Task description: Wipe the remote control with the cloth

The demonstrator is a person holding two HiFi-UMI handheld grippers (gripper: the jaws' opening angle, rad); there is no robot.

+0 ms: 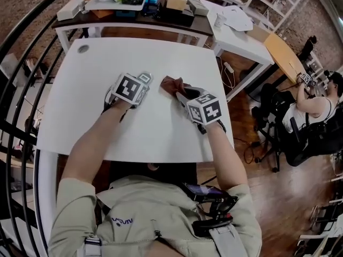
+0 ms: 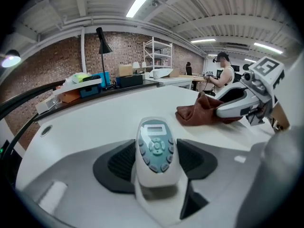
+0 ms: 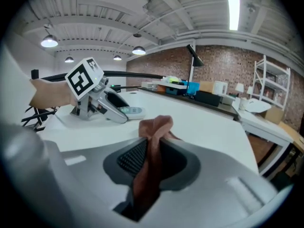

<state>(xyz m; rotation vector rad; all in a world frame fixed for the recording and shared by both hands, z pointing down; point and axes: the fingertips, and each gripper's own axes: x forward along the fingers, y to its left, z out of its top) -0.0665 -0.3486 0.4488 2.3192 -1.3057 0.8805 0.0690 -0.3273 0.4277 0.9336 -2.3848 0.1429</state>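
Observation:
The white remote control (image 2: 156, 148), with a small screen and grey-blue buttons, lies lengthwise between my left gripper's pads, which press on its sides. Seen from the head view, the left gripper (image 1: 141, 83) rests low on the white table (image 1: 86, 111) and covers most of the remote. My right gripper (image 1: 180, 93) is shut on the brown cloth (image 1: 171, 83), a fold of it pinched between the pads (image 3: 128, 158). The cloth's free end (image 2: 197, 113) bunches on the tabletop just beyond the right fingertips. The two grippers stand side by side, a short way apart.
A second table (image 1: 134, 20) behind mine carries boxes and a black lamp (image 2: 102, 37). A white desk (image 1: 241, 36) stands at the right rear. A person sits at the far right (image 1: 316, 103). A black railing (image 1: 21, 47) curves along the left. A round grommet (image 1: 82, 48) marks the table's far left.

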